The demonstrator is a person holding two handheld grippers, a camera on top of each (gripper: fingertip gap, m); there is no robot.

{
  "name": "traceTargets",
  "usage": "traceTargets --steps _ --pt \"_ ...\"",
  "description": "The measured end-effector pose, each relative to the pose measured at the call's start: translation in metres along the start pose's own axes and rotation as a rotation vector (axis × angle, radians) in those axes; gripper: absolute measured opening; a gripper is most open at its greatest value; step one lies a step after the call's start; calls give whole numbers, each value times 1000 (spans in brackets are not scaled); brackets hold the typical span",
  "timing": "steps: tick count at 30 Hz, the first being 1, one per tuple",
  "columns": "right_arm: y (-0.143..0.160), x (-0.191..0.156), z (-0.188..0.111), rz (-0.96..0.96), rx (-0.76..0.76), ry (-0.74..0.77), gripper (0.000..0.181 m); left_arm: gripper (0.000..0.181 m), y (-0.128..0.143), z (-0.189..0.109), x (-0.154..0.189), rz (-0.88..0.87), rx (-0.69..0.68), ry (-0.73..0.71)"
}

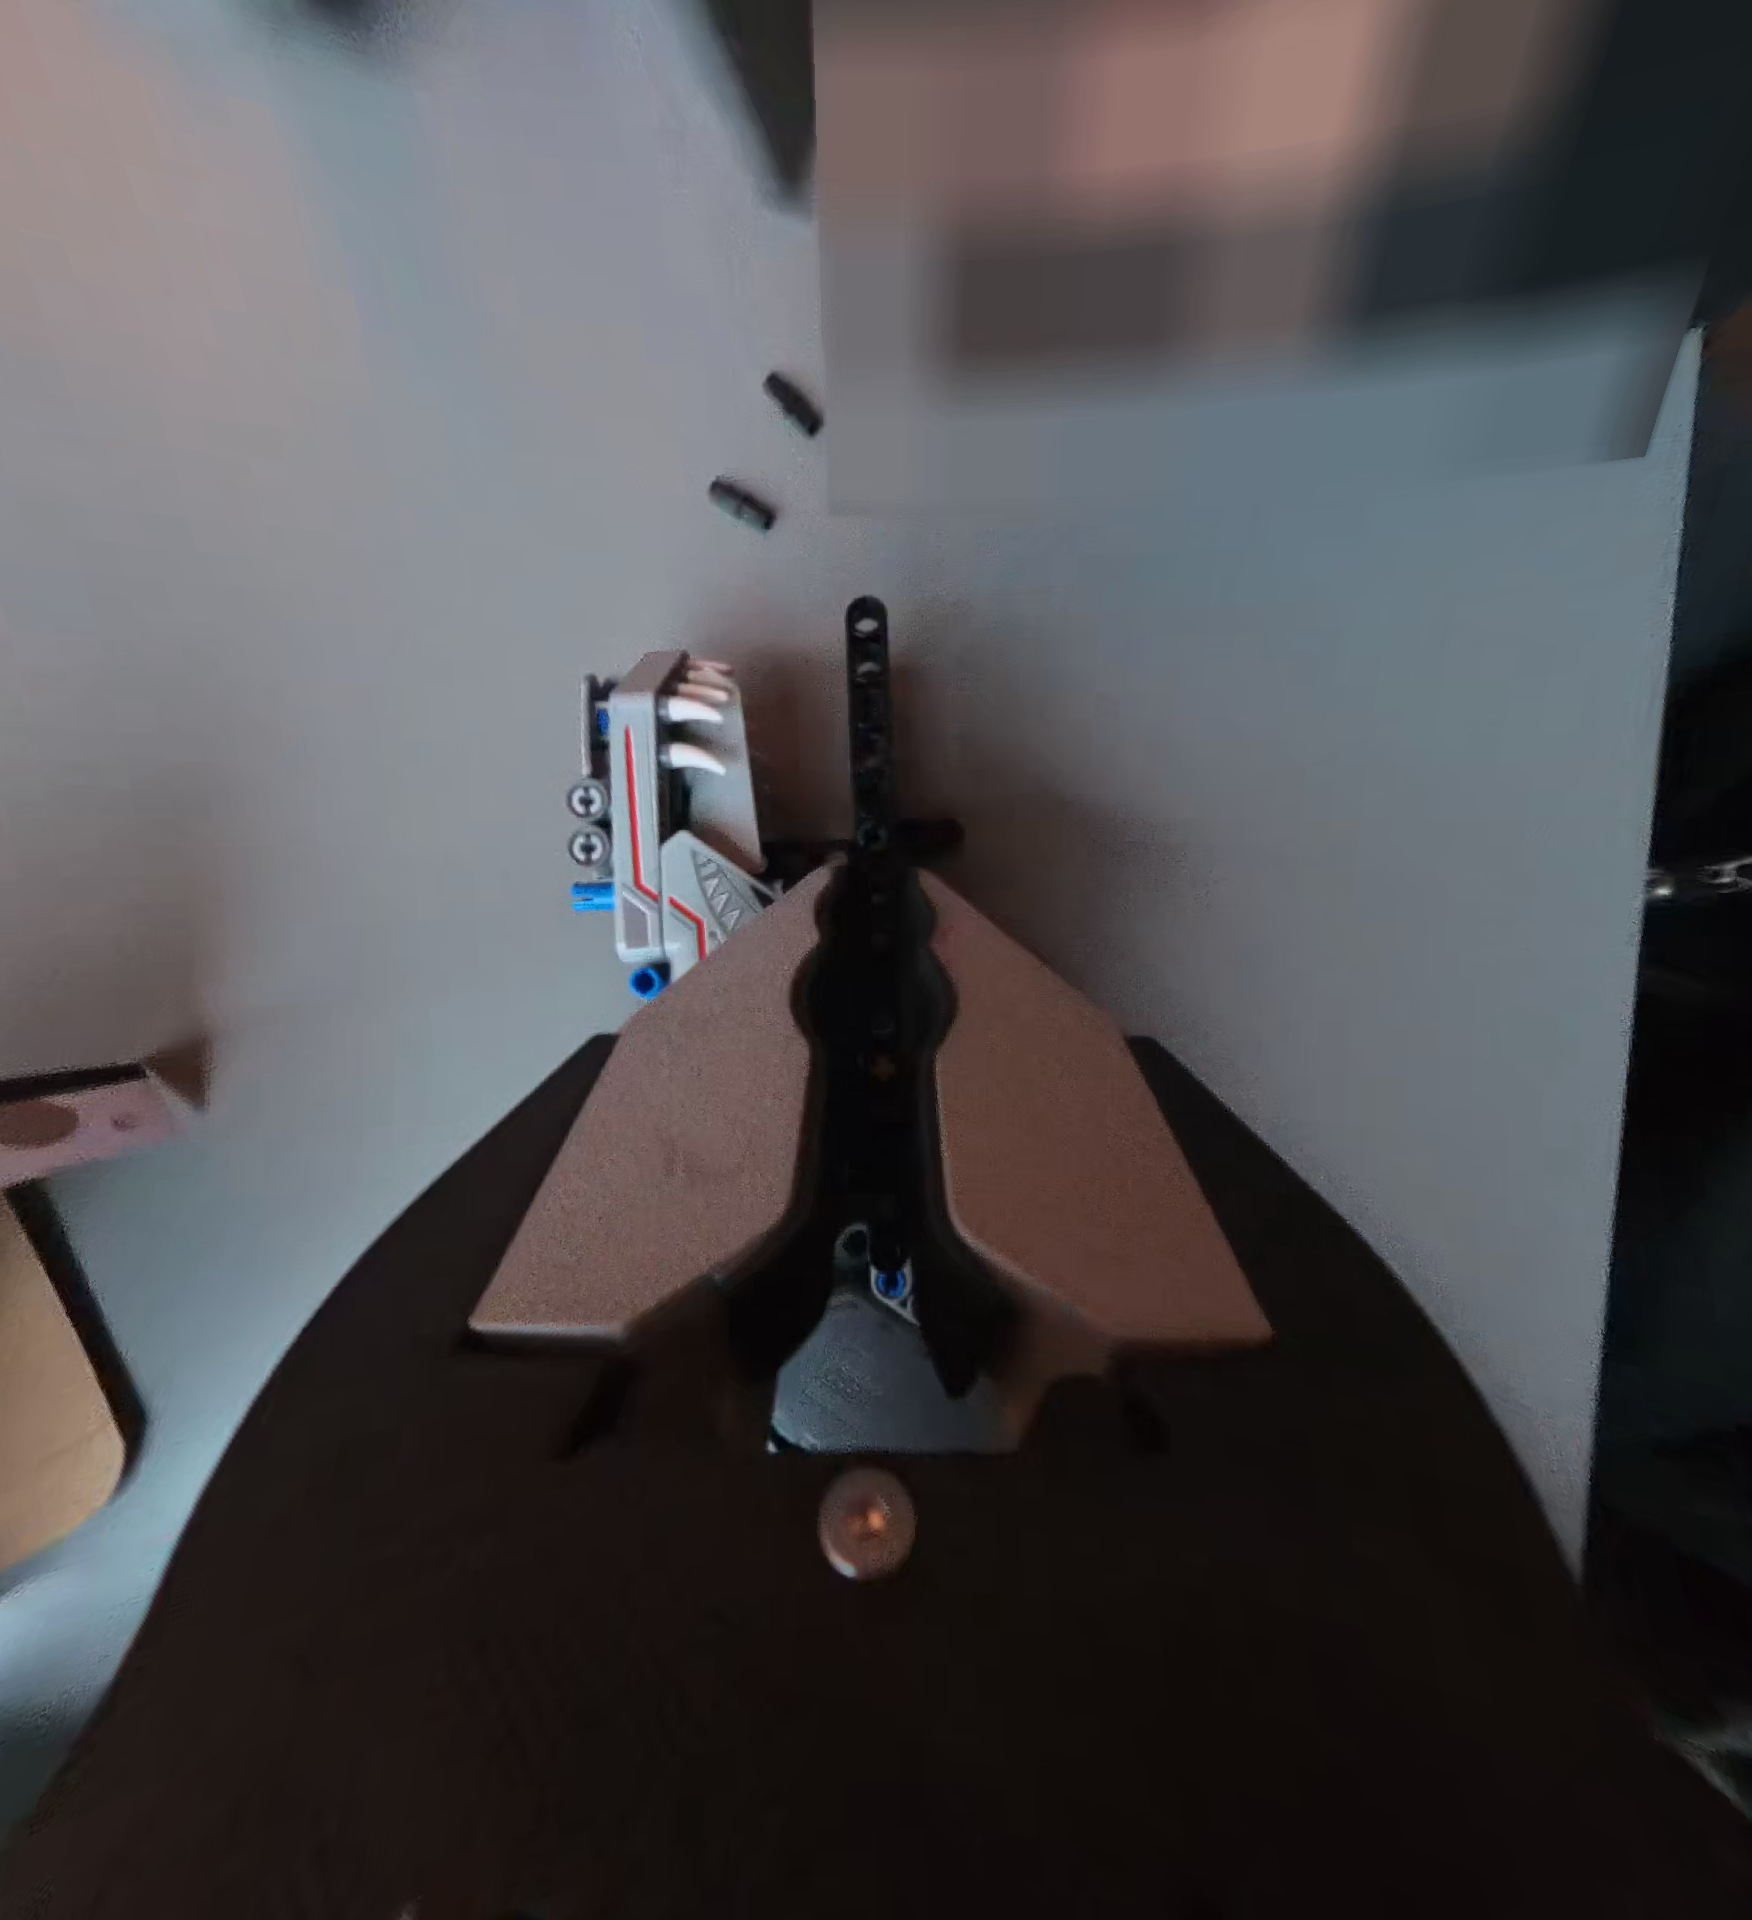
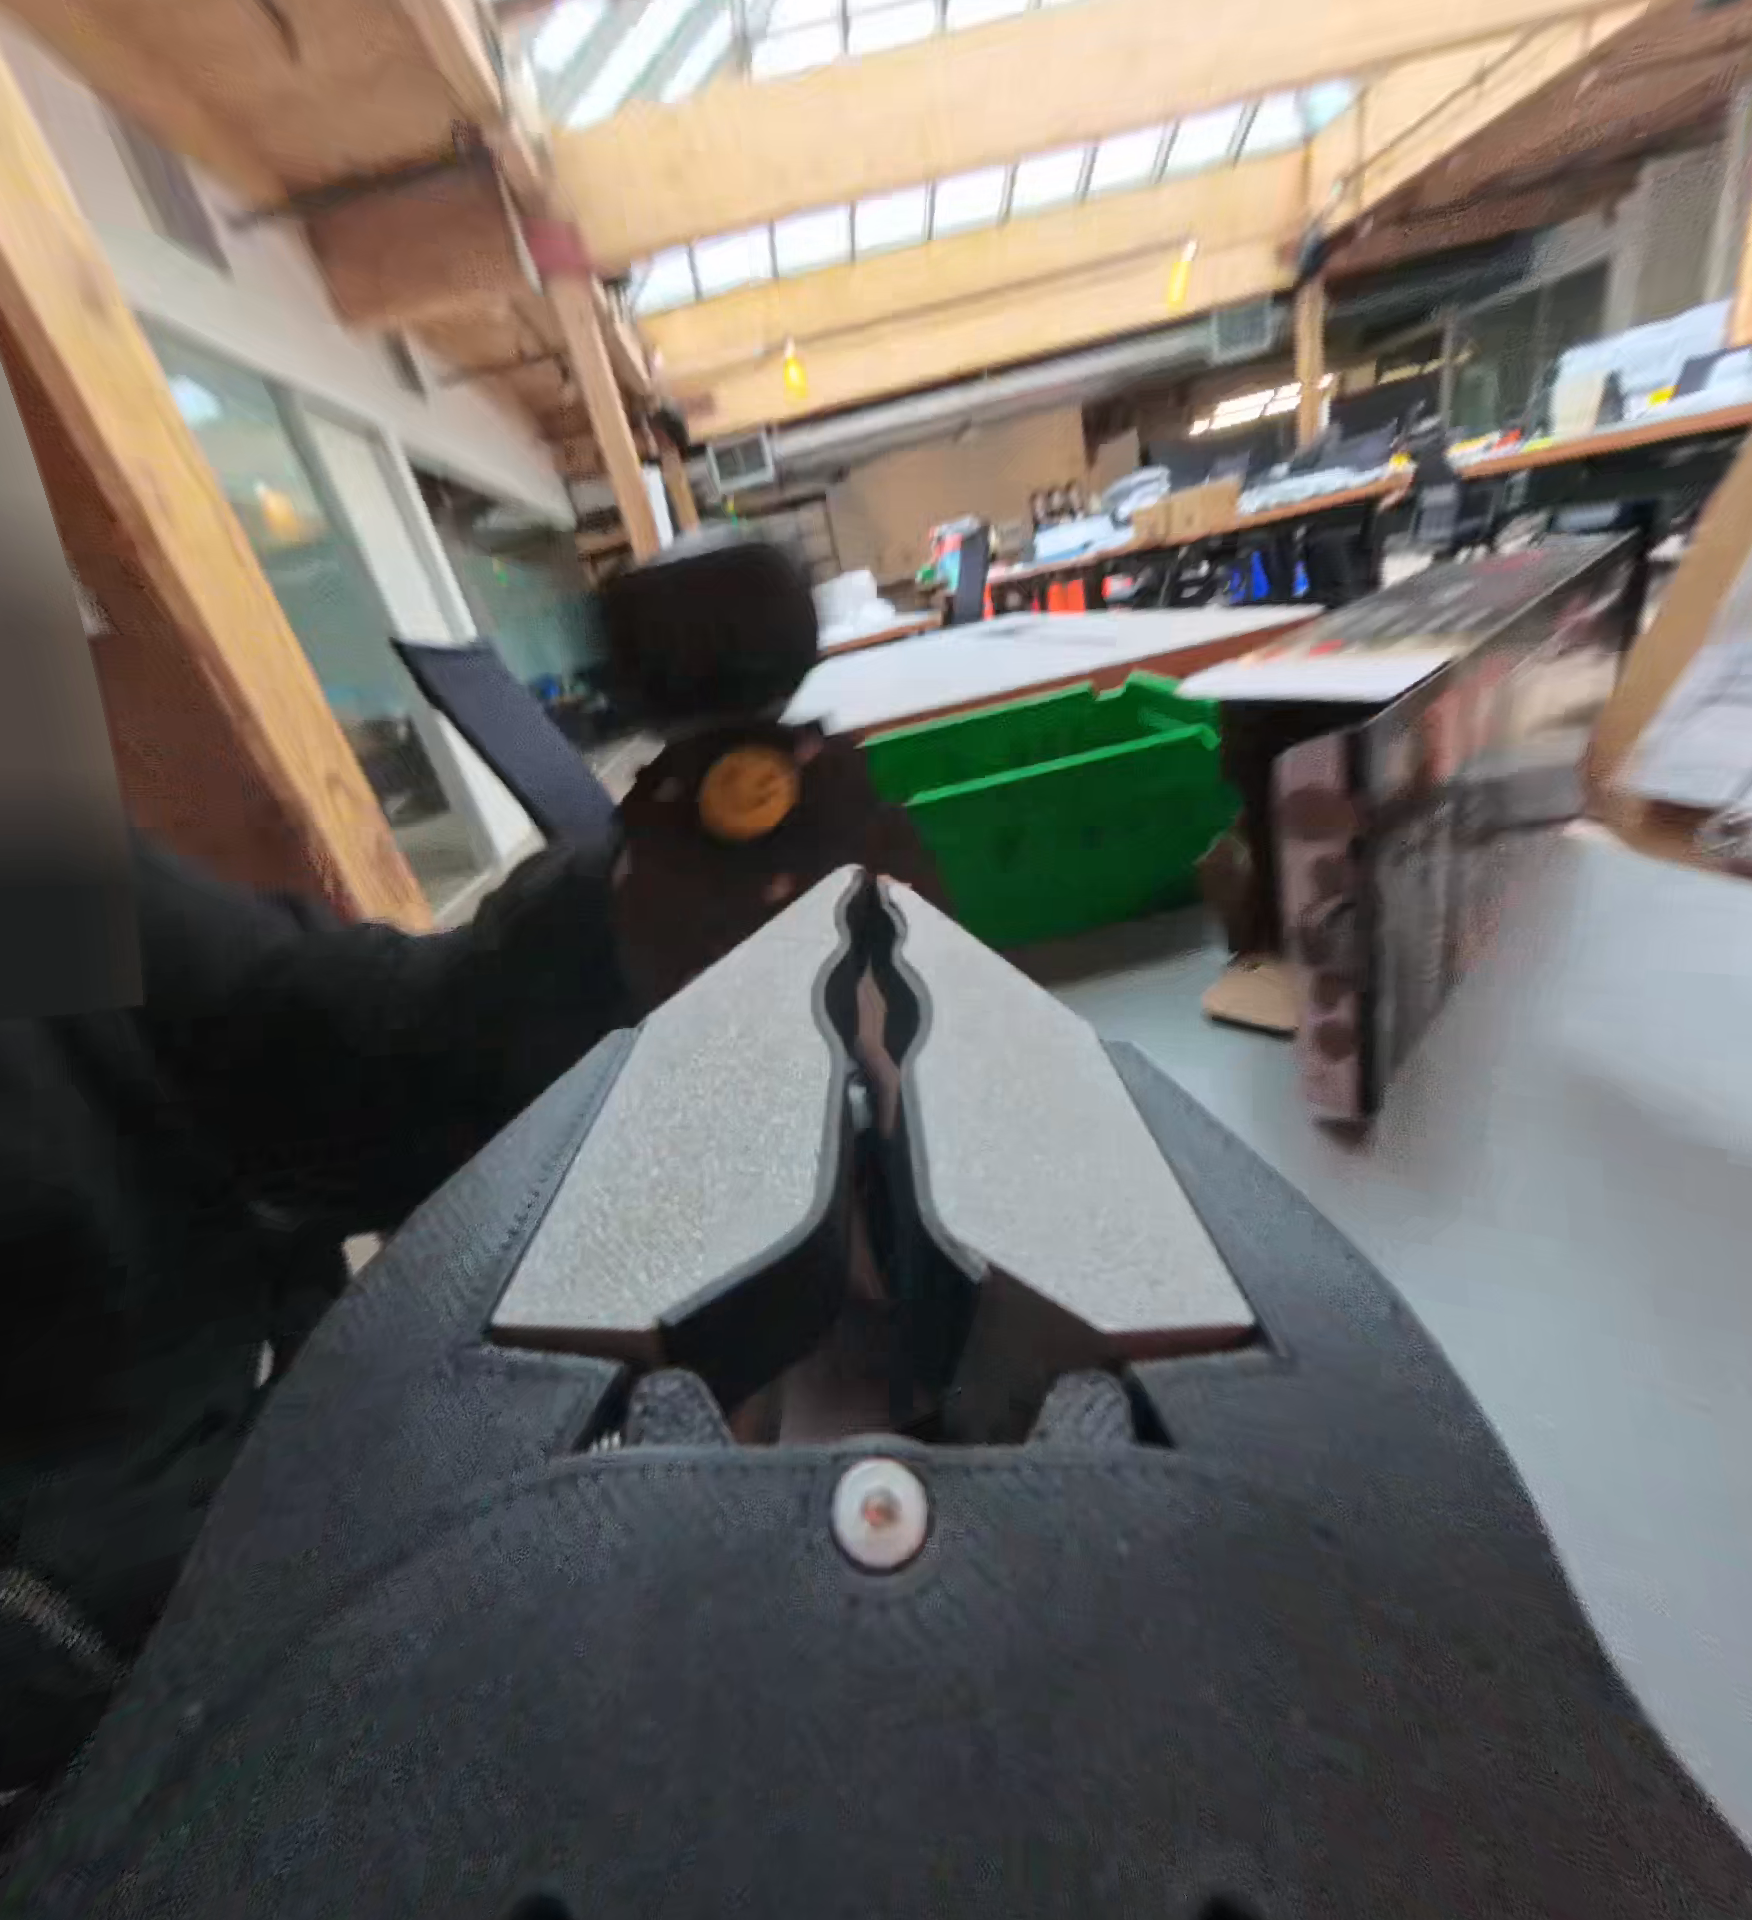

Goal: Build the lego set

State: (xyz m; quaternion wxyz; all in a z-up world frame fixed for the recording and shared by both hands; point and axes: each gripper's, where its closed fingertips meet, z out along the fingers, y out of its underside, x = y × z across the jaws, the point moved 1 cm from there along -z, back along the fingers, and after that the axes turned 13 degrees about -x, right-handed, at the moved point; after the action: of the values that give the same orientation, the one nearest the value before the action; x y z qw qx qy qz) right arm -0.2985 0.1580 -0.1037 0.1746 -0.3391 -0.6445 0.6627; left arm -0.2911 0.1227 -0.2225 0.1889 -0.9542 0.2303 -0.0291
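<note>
This is a big workshop. Thick wooden roof beams (image 2: 955,135) hold up long roof windows (image 2: 1007,187), and long wooden shelves (image 2: 1371,488) are full of boxes. A green plastic bin (image 2: 1048,821) stands nearby.

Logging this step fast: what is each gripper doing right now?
Left gripper: closed on a long black beam of the lego model, grey part beside it.
Right gripper: closed, nothing visible between its fingers.

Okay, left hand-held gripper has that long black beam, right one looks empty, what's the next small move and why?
Probably bring the right hand-held gripper down to the table: it is shut on nothing, facing the room. The left hand-held gripper holds the black beam beside the grey model.
</note>
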Motion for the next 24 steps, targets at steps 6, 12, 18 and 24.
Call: traceTargets --steps 6,12,18,24 --pt "26 31 -24 -82 -165 240 0 7 -15 -3 3 -39 105 86" --pt "31 28 -25 0 -161 152 0 6 -14 -22 -6 -104 241 254" --pt "38 21 -17 62 -197 66 24 6 -15 -59 -16 -207 498 513" --pt "42 8 -7 36 -223 2 25 6 -13 -64 -22 -249 549 564"
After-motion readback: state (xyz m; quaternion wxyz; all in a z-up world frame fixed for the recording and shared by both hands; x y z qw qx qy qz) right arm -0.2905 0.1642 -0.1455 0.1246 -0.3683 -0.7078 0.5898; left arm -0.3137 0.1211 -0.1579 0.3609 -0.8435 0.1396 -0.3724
